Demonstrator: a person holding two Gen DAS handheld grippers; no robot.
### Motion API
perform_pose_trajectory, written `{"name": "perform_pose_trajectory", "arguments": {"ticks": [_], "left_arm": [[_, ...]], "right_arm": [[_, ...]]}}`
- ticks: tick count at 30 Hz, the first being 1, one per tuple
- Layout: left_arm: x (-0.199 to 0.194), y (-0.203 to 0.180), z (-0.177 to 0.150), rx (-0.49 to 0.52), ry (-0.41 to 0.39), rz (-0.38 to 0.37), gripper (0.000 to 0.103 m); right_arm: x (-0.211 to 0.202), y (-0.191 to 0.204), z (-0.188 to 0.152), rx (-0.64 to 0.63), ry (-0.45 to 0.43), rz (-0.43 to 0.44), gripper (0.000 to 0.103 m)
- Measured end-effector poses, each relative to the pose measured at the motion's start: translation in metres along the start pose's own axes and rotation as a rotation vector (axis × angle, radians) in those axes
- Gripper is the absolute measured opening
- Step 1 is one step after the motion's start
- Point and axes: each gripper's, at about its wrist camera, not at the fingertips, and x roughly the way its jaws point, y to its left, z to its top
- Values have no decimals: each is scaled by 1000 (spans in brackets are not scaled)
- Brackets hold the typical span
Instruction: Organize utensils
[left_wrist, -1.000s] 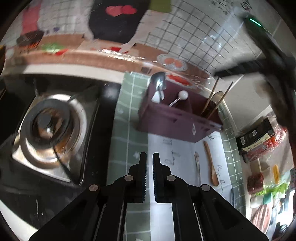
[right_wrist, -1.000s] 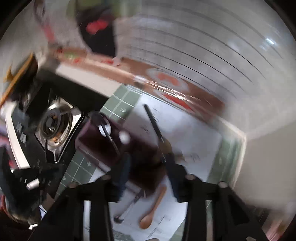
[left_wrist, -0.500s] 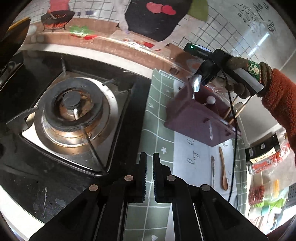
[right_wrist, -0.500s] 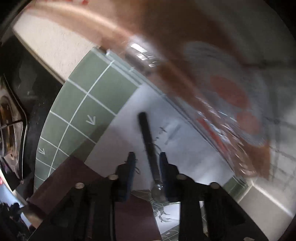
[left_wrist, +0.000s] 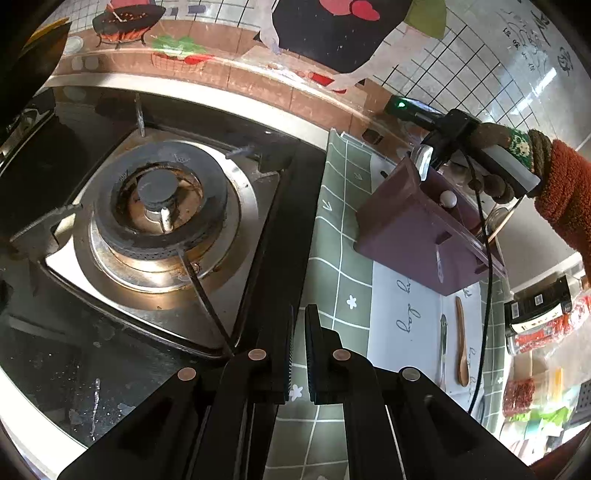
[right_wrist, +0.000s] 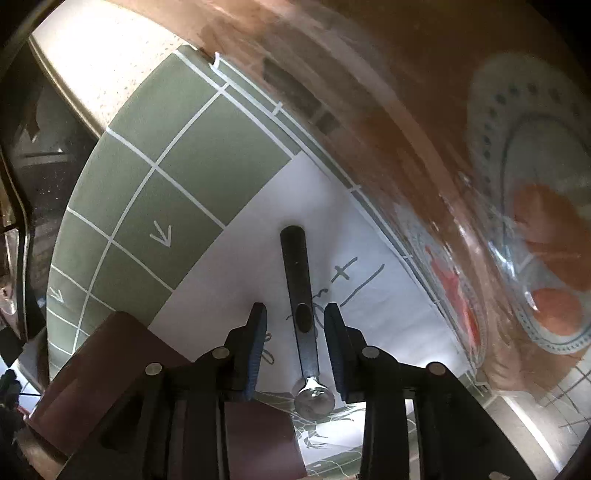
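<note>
Spoon (right_wrist: 303, 306) on green-checked mat (right_wrist: 192, 155) by tiled wall — right claw (right_wrist: 295, 325) straddles it, left claw (left_wrist: 299, 325) closed.

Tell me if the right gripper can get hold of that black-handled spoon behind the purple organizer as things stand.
Probably yes. The right gripper already straddles the spoon's handle with gaps on both sides; its jaws have just been opening. The spoon lies flat on the mat, clear of the organizer, nothing covering it.

Right gripper (right_wrist: 294, 320) now down behind the purple caddy (right_wrist: 110, 369), jaws just reopened a little, straddling the black-handled spoon (right_wrist: 301, 295) without touching.
</note>
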Motion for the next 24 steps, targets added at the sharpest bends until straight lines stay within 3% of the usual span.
{"name": "perform_pose_trajectory", "arguments": {"ticks": [1, 3, 9, 15, 19, 24], "left_arm": [[2, 0, 0, -3, 7, -2, 7], [5, 1, -1, -6, 15, -4, 7], [1, -3, -1, 10, 20, -2, 7], [-8, -7, -4, 23, 17, -13, 7], [-19, -18, -8, 54, 10, -26, 7], [-37, -37, -16, 134, -8, -47, 7]], "right_arm": [[-2, -2, -2, 5, -13, 14, 30], [-4, -1, -8, 0, -44, 54, 13], [-24, 15, -26, -26, -147, -70, 11], [-84, 3, -62, 59, -286, -98, 10], [-141, 3, -126, 121, -427, -120, 10], [-225, 1, -232, 194, -661, -106, 10]]}}
